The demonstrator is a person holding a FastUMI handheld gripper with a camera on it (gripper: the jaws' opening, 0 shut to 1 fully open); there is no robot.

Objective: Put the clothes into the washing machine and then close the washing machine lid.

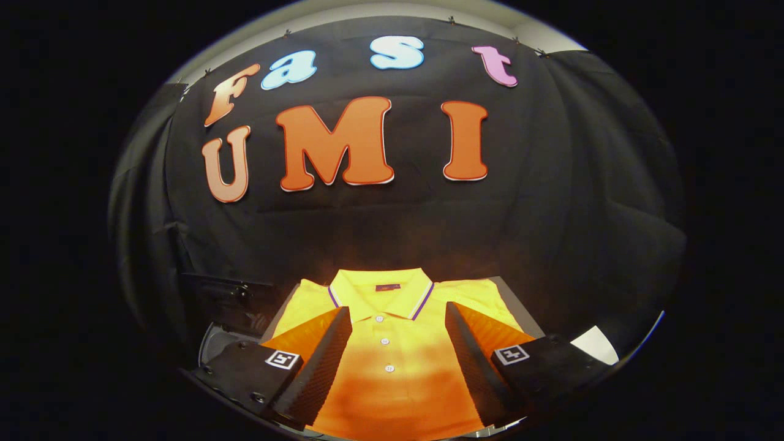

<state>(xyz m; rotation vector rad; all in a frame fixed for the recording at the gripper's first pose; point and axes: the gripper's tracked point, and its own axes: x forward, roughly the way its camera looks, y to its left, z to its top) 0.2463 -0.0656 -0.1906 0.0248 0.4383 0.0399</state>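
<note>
Currently my gripper [398, 343] hangs wide apart over a folded yellow polo shirt [392, 306], ribbed collar, white buttons. Shirt's lower part is cut off; dark hinged thing [226, 297] off its left edge is hard to make out.

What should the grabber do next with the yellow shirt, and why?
Probably lower and close on the folded yellow polo shirt with white buttons. The gripper is open, its fingers spread to either side of the button placket and not yet pinching the cloth, so nothing is held. The shirt must be gripped before it can go anywhere.
</note>
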